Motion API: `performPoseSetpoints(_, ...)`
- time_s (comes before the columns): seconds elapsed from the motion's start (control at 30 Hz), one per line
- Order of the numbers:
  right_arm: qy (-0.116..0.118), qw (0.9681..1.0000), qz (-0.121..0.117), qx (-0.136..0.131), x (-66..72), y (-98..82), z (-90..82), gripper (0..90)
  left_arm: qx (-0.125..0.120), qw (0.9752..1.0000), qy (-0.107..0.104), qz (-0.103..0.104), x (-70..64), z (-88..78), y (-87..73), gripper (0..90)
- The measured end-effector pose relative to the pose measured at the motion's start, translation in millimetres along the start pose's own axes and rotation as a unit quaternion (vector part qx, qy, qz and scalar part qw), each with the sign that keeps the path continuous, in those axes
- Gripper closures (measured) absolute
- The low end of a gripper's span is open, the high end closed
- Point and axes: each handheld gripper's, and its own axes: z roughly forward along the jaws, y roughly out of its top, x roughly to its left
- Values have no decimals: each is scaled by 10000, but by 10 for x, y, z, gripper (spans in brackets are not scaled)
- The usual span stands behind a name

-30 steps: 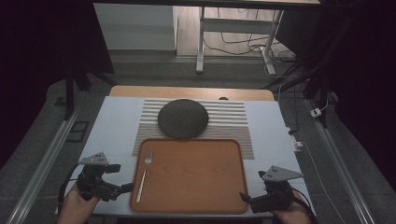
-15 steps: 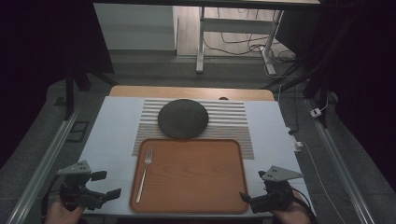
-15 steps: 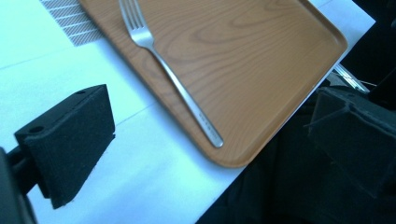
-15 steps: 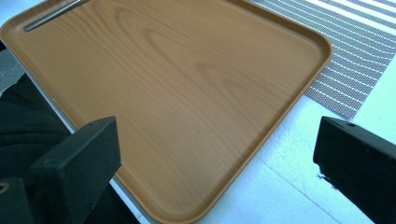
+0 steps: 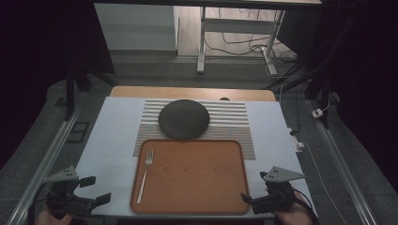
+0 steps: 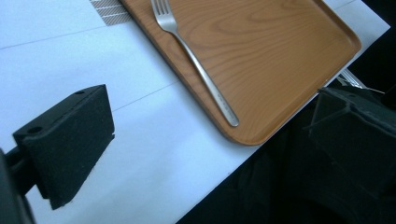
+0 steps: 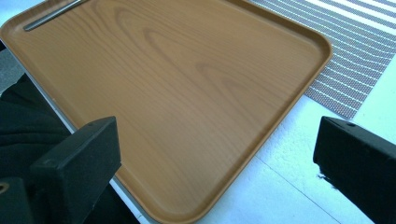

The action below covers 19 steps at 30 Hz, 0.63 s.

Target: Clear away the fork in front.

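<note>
Fingers wide on both grippers, left gripper (image 5: 96,190) off table (image 5: 112,140) edge, right gripper (image 5: 245,198) at tray (image 5: 197,173) corner.

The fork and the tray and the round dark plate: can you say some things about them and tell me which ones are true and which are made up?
1. The fork lies on the wooden tray, near its left side. True.
2. The dark plate sits on the tray. False: it rests on the striped mat, behind the tray.
3. The left gripper is clamped on the fork. False: its jaws stand open over the white table, left of the tray.
4. The right gripper has its jaws open at the tray's near right corner. True.
5. The fork's prongs point away from the person. True.
</note>
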Motion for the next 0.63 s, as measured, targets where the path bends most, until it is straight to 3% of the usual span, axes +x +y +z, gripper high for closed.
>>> performPoseSetpoints(0.23,0,10000,7,-18,4,1,2,4,44,10000,63,-56,20,-37,-56,0)
performPoseSetpoints(0.53,-4,10000,16,-10,4,2,1,4,530,9985,161,-39,-14,10,-63,0)
performPoseSetpoints(0.63,-18,10000,6,19,0,-2,1,4,559,9983,136,-53,-13,17,-51,0)
